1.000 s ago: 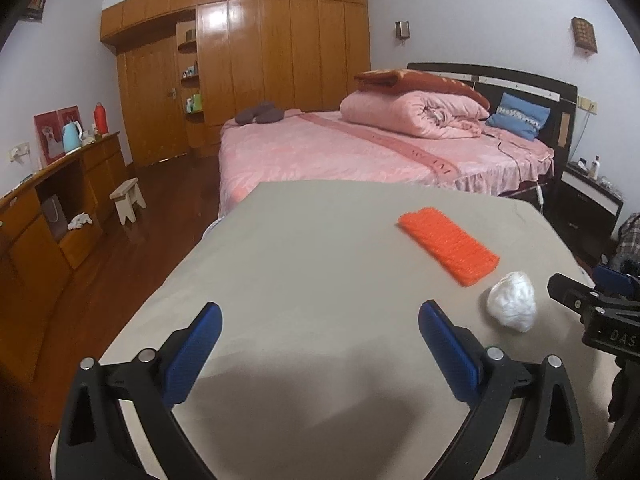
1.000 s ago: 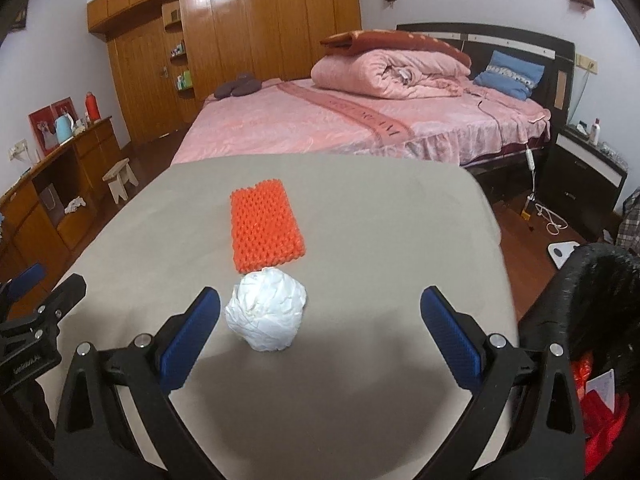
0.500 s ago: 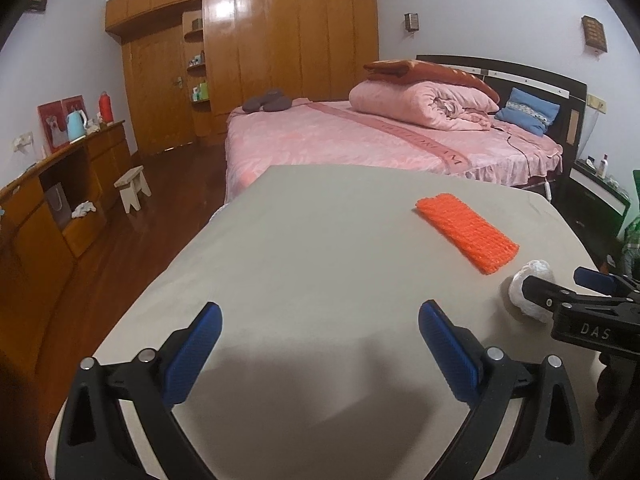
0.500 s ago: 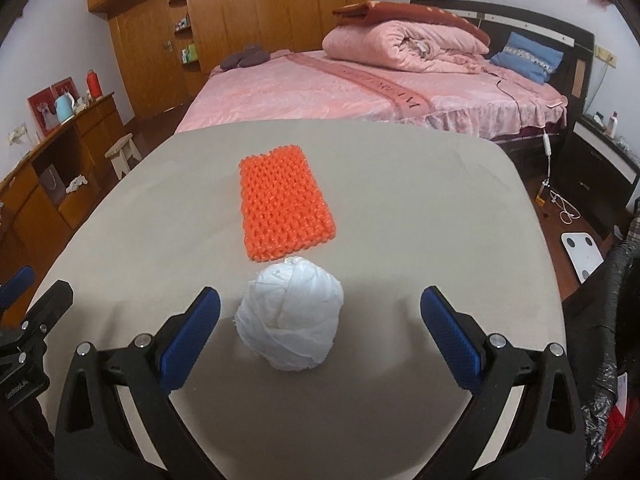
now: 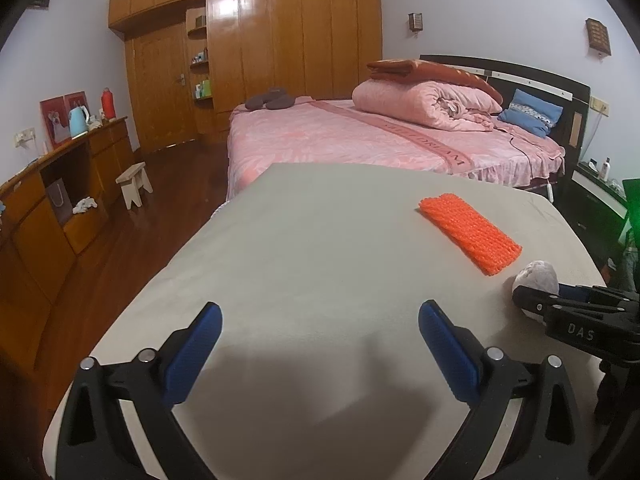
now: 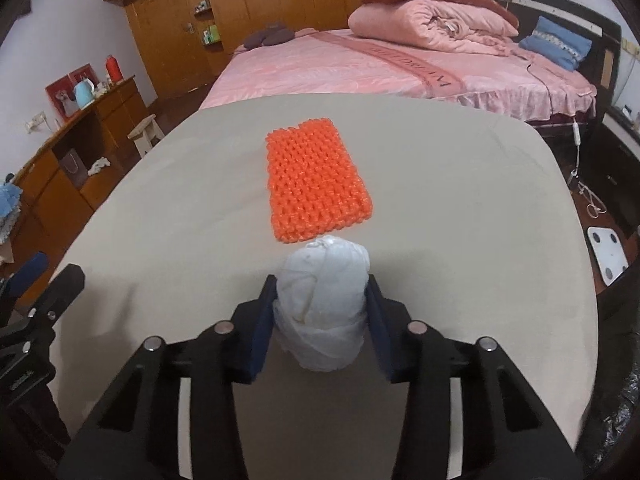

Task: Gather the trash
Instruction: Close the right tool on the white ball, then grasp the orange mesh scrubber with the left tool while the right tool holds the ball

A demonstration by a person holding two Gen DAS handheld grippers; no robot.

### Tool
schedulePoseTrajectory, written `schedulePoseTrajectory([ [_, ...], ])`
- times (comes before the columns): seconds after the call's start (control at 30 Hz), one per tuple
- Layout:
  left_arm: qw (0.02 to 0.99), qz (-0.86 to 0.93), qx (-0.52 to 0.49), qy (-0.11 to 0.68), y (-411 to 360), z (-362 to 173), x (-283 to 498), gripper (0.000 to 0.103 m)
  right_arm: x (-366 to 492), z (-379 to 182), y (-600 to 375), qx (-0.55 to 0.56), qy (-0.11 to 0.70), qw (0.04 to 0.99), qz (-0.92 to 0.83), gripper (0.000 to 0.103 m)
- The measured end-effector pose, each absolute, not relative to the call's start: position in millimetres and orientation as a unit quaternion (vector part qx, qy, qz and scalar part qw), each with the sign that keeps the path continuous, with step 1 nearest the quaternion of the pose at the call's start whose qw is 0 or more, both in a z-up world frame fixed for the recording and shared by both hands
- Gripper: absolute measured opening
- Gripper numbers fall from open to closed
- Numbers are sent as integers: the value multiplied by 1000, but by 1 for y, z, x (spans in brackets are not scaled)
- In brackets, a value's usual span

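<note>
A crumpled white paper ball (image 6: 322,304) sits on the grey table (image 6: 460,208). My right gripper (image 6: 322,300) is shut on the ball, its blue pads pressing both sides. The ball also shows in the left wrist view (image 5: 536,276), partly hidden behind the right gripper's finger. An orange woven foam net (image 6: 316,184) lies flat just beyond the ball; it shows in the left wrist view (image 5: 470,232) too. My left gripper (image 5: 320,348) is open and empty over the table's near left part.
A pink bed (image 5: 380,136) stands beyond the table. A wooden dresser (image 5: 48,200) and a small stool (image 5: 134,178) are on the left. A white scale (image 6: 606,256) lies on the floor to the right. A black bag's edge (image 6: 628,400) is at the lower right.
My right gripper moved forward around the white paper ball and closed on it. My left gripper stayed open and barely moved.
</note>
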State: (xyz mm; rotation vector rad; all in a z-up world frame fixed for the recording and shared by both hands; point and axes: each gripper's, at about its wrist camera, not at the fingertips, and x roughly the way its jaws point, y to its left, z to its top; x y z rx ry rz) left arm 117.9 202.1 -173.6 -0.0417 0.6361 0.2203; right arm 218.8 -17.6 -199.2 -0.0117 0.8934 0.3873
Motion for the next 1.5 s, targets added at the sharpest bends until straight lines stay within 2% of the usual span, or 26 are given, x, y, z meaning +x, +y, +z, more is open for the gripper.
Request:
schedulePoseTrajectory([
  [0.5,952,50,-16,301,147,-159,169,96,248,-188,-85,19,406,908,101,40],
  [0.8,943,18,-19,330,113,-171,222,85,264,-197,-108,32,412,907,81,40],
  [0.87,941,13,-26,338,110,-176,228,80,264,-198,-109,33,414,906,80,40],
  [1.0,932,1,-38,361,101,-187,242,77,265,-200,-110,38,416,905,82,40],
  [1.2,915,-19,-45,400,94,-199,256,53,265,-200,-110,40,417,904,81,40],
  [1.43,913,-52,-47,402,88,-200,257,13,266,-202,-109,37,420,903,80,40],
  [1.5,915,-53,-50,396,89,-197,256,11,266,-202,-109,36,419,903,80,40],
])
